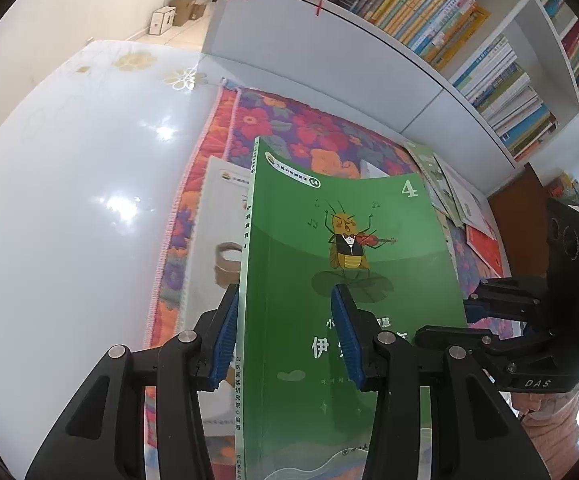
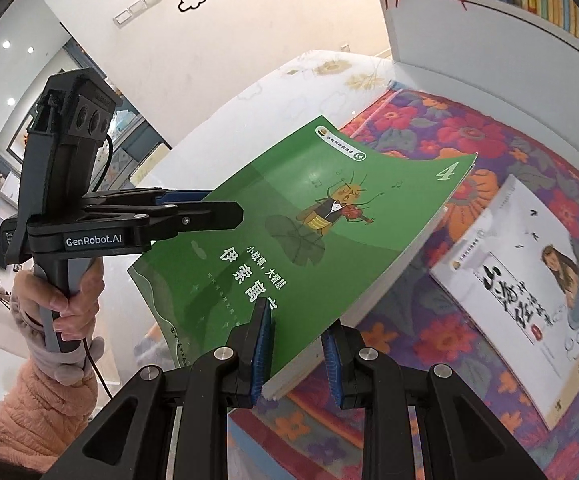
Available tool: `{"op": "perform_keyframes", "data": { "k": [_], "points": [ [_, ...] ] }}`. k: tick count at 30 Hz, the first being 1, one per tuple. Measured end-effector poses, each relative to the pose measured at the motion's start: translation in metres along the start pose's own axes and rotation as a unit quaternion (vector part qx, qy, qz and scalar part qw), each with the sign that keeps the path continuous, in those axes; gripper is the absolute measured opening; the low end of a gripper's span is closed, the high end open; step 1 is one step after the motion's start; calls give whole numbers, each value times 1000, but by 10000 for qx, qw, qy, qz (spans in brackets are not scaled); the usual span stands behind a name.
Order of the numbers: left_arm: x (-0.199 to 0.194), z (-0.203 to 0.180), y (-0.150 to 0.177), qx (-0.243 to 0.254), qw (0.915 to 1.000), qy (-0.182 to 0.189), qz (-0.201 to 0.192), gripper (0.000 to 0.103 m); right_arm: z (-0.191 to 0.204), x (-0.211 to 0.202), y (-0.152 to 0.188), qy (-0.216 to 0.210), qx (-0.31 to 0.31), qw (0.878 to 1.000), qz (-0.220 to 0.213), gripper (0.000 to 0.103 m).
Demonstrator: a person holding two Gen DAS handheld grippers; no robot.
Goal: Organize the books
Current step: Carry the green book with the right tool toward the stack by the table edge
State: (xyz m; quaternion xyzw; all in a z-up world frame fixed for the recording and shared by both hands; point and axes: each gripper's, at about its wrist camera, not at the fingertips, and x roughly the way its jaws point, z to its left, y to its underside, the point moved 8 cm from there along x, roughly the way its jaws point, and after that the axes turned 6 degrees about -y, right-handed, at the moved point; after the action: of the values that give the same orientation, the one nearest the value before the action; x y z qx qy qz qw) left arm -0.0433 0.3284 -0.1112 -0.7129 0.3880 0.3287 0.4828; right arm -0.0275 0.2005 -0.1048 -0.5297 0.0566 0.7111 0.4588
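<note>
- Your left gripper point(image 1: 285, 332) is clamped on the green book point(image 1: 349, 280) at its spine side; one blue pad sits on the spine edge, the other on the front cover.
- Your right gripper point(image 2: 297, 356) grips the same book at the page edge, pads pressing cover and back.
- Book is lifted clear, tilted, held between both grippers above the floral mat point(image 2: 469, 148).
- White book point(image 2: 521, 276) lies flat on the mat, right of your right gripper.
- Bookshelf point(image 1: 449, 16) stands beyond the book, up and right of your left gripper.
</note>
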Motion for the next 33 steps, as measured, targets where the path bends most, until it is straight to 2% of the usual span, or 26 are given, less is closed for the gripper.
{"op": "perform_keyframes", "data": {
  "k": [11,15,22,33],
  "points": [
    [26,22,3,5,9998,-41,203,41,-10,28,-3,-45,276,9995,165,24],
    [35,25,8,235,9988,-332,264,41,-16,37,0,-18,381,9990,249,24],
    [37,21,8,550,9965,-598,191,43,-23,45,6,-94,577,9977,348,25],
    [36,23,8,542,9963,-635,189,43,-28,47,5,-134,606,9975,341,25]
  ]
}}
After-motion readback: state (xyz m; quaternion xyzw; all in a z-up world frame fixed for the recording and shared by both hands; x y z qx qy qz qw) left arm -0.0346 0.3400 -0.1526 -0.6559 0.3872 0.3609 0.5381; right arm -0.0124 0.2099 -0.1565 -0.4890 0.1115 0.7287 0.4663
